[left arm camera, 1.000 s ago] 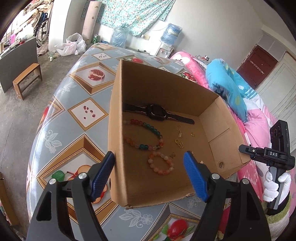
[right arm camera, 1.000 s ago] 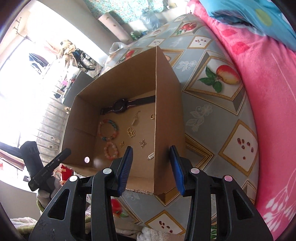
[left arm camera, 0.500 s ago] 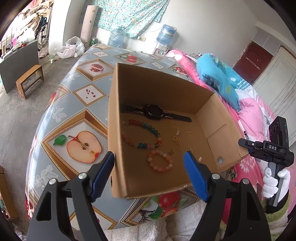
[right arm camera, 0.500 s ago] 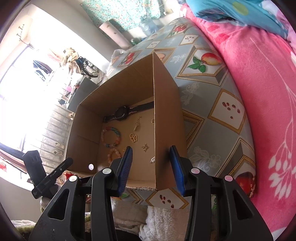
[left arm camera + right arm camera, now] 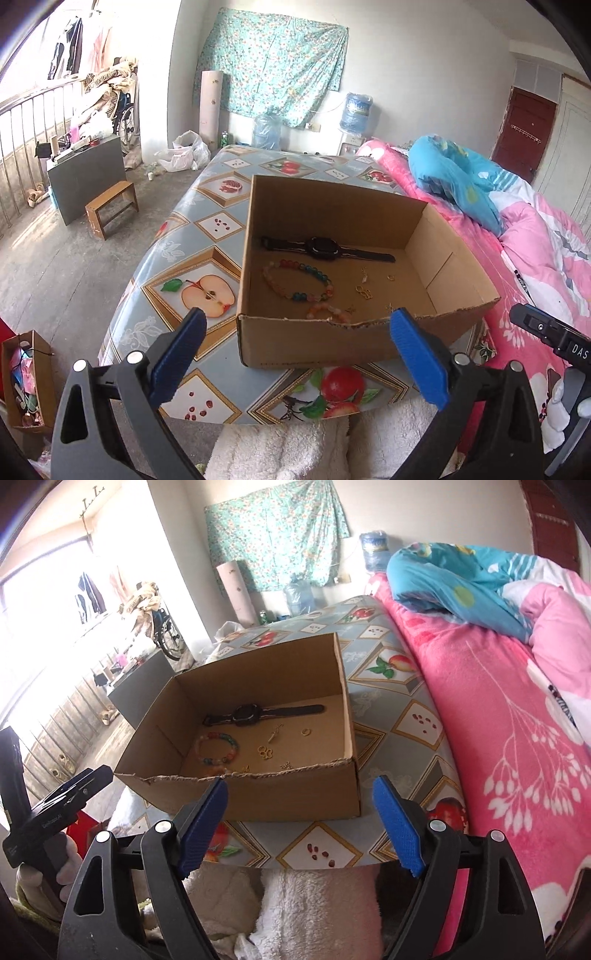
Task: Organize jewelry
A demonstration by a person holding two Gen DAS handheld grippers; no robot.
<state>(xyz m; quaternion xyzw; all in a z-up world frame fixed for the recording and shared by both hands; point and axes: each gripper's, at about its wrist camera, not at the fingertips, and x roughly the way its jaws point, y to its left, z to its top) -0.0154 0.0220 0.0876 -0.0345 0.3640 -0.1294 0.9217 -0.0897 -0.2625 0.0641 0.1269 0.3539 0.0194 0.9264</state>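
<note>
- Left wrist view: the left gripper (image 5: 295, 358) is seen with its fingers spread wide, just opened further, and nothing is gripped; the near wall of the cardboard box (image 5: 314, 347) is framed between them without being touched
- The box is set on the fruit-patterned counter (image 5: 207, 236); one black watch (image 5: 325, 248), one multicoloured bead bracelet (image 5: 297, 280), one orange bead bracelet (image 5: 328, 312) and about five small gold pieces (image 5: 364, 291) are counted inside
- Right wrist view: the right gripper (image 5: 299, 825) is also held open, its fingers just parted, clear of the box's near corner, nothing held
- The pieces are judged already laid out, so both grippers are best drawn straight back, so the thin wall is not snagged
</note>
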